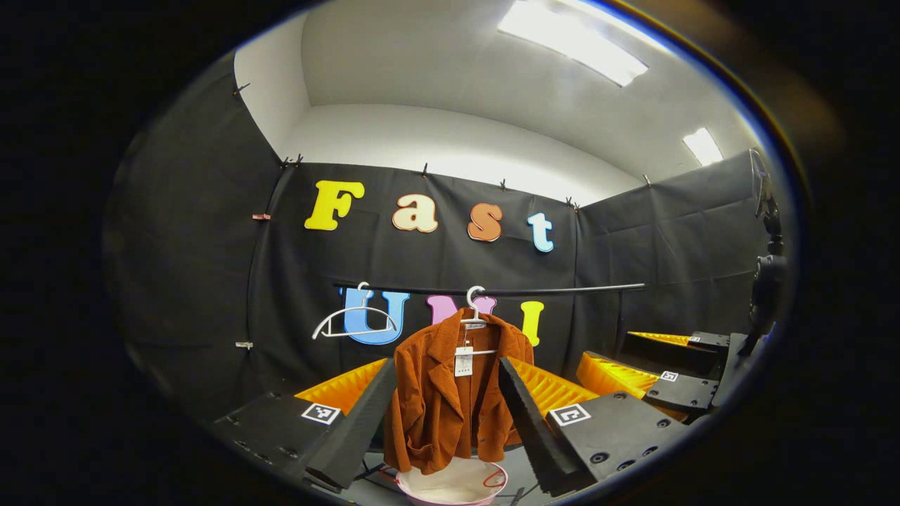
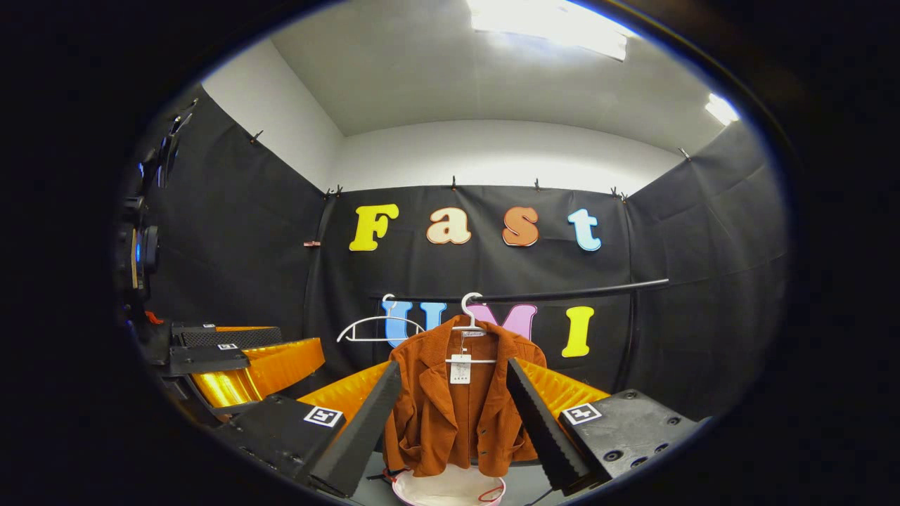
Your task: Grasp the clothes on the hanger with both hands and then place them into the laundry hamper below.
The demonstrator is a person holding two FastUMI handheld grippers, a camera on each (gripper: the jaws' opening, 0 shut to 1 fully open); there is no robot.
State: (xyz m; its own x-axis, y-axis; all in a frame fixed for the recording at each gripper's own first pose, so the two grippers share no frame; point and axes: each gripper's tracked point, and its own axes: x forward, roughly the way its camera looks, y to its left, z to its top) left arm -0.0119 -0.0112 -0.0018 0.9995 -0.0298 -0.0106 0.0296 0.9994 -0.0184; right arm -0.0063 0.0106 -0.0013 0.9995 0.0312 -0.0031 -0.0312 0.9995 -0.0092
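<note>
Left gripper [image 1: 441, 429] at lower centre: fingers spread wide, holding nothing. Right gripper [image 2: 450, 429] likewise agape, empty. Between each pair of fingers, open air up to the rust-brown jacket [image 1: 453, 397], untouched. It hangs mid-frame on a white hanger [image 1: 475, 309] from the black rail [image 1: 562, 289]. Directly beneath, at the bottom edge, the hamper rim [image 1: 450, 492]. A bare hanger [image 1: 355, 320] hangs left of it.

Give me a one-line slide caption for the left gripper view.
Open left gripper faces rust jacket hanging on the rail, hamper below.
</note>
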